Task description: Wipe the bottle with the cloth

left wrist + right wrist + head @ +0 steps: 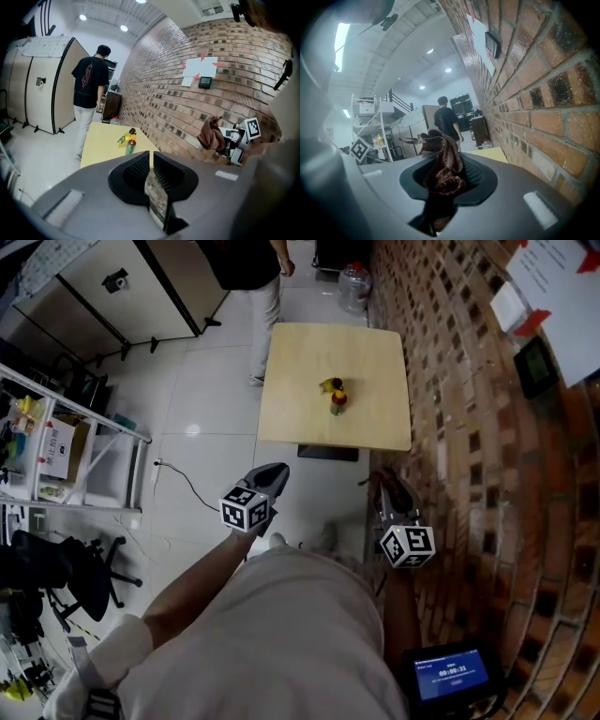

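Your left gripper [151, 165] is pinched almost shut with nothing in it. The bottle [131, 146] stands well ahead of it on the yellow table [98, 150], just beside a yellow bottle [123, 138]. Your right gripper [449, 168], off to the left one's right, clamps the brown cloth [440, 145].

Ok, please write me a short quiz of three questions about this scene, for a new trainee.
1. True or false: the right gripper is shut on the brown knitted cloth.
2. Where are the small yellow and green bottles? A) on the pale square wooden table B) on the white floor C) on a metal shelf
3. Fill in: the left gripper is shut and holds ____.
Key: 1 true; 2 A; 3 nothing.
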Demonstrator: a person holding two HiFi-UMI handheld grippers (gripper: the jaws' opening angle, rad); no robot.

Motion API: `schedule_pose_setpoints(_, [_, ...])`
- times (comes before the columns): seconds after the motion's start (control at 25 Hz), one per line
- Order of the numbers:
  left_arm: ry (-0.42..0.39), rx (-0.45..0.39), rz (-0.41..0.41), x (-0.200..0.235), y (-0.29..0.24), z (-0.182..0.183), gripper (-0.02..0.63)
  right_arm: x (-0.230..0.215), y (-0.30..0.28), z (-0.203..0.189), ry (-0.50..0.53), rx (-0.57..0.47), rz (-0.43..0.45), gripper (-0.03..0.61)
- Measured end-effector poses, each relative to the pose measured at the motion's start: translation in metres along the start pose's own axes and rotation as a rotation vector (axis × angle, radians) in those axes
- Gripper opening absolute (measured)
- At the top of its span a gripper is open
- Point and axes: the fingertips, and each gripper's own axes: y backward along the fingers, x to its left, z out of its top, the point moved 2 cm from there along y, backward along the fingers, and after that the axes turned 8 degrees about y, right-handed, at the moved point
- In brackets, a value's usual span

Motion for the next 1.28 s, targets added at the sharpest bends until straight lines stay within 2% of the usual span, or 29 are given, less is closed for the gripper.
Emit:
schedule_pose_setpoints(0.2, [-0.002,-0.011,0.009,0.004,-0.002,0.007,0.035,-0.006,0.004,-0.008,-0.015,0.027,0.003,0.086])
schedule_pose_setpoints(0.4, [-0.002,0.009,0.014,0.007,-0.001,0.001,0.035,-0.002,-0.005,-0.012,0.016,0.064,0.03,0.08])
schedule_pose_setpoints(0.64, [0.013,0.028,0.018,0.007,-0.005,-0.008,0.035,-0.001,-0.012,-0.011,0.018,0.053,0.053,0.078])
schedule_pose_setpoints(1.28, [0.011,0.03,0.01,-0.009,-0.01,-0.015,0.034,-0.015,0.005,-0.021,0.032,0.076,0.033,0.078])
